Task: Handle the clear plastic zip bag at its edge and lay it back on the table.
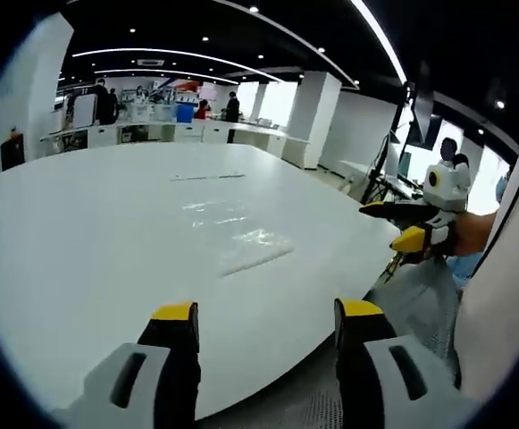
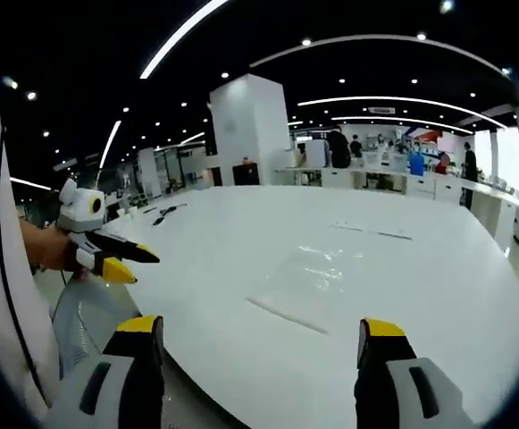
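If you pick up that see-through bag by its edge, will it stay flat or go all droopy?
Probably droopy: the clear plastic zip bag lies thin and wrinkled on the white table. It looks empty, so likely very light. Its glossy film may slip between the jaws, so pinching the zip strip seems safer.

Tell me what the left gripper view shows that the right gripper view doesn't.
Left gripper view: the left gripper open at the bottom, and the right gripper at the right edge, held in a hand. Right gripper view: the reverse, the right gripper open at the bottom and the left gripper at the left edge, plus small dark objects on the far side of the table. Shared: the white table and the clear bag lying flat on it, apart from both grippers.
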The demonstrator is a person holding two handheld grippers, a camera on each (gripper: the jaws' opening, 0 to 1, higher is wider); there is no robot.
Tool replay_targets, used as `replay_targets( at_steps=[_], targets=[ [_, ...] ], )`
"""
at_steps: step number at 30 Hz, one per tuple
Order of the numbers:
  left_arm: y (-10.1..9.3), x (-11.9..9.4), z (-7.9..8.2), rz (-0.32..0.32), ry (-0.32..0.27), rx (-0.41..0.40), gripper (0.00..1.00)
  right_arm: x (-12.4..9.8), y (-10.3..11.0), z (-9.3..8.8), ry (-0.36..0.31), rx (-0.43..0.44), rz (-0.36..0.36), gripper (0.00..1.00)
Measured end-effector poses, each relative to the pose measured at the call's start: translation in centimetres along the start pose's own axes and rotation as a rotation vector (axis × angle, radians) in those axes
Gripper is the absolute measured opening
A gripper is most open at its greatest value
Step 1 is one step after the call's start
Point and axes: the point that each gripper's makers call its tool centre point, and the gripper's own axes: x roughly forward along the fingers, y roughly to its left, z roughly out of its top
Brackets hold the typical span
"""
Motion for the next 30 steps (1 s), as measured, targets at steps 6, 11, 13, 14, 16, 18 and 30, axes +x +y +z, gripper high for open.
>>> replay_targets(
  at_steps=[6, 11, 13, 14, 16, 18, 30],
  targets=[
    [0.2, 0.01, 0.12, -0.003, -0.011, -0.01, 0.62, 0.08, 0.13, -0.11, 0.007, 0.008, 0.005, 0.91],
    [0.31, 0.09, 0.2, -0.002, -0.022, -0.023, 0.64, 0.12, 0.26, -0.29, 0.016, 0.018, 0.013, 0.91],
    [0.25, 0.07, 0.21, -0.002, -0.023, -0.025, 0.65, 0.15, 0.25, -0.36, 0.018, 0.02, 0.014, 0.91],
    [0.24, 0.06, 0.22, -0.002, -0.024, -0.026, 0.65, 0.17, 0.24, -0.36, 0.018, 0.022, 0.015, 0.91],
    [0.15, 0.06, 0.29, -0.001, -0.027, -0.027, 0.66, 0.18, 0.22, -0.41, 0.019, 0.026, 0.015, 0.91],
    [0.06, 0.02, 0.43, -0.004, -0.035, -0.034, 0.66, 0.19, 0.27, -0.45, 0.021, 0.029, 0.018, 0.91],
    [0.62, -0.03, 0.45, 0.006, -0.047, -0.048, 0.71, 0.33, 0.3, -0.62, 0.028, 0.046, 0.025, 0.92]
  ],
)
